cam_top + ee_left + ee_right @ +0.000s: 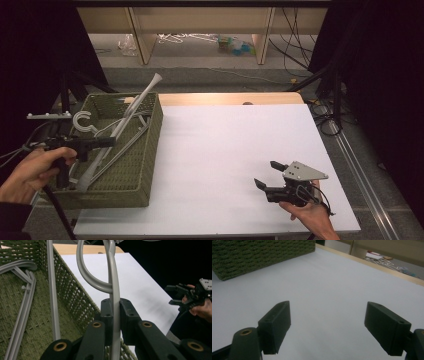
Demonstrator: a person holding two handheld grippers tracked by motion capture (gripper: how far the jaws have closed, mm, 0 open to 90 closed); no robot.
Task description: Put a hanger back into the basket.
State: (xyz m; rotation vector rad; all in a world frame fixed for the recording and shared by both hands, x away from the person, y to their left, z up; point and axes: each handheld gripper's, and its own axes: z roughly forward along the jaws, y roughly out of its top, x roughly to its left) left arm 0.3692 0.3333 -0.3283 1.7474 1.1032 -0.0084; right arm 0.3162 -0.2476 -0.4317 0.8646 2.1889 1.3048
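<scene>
At the left side of the high view I see my left gripper (107,142) over the green woven basket (150,150). Its tongs are clenched tight on a grey plastic hanger (113,290), grasping it just below the curved hook. In the left gripper view the hanger runs straight up the middle of the frame between the two black pads. More grey hangers (23,302) lie inside the basket, at the left of that view. One long hanger arm (145,95) sticks up past the basket's far rim, toward the upper middle of the high view. My right gripper (266,175) is at the lower right of the high view, above the white table (225,145). Its tongs are released, spread wide apart with nothing between them. The basket's side shows in the upper left of the right gripper view.
</scene>
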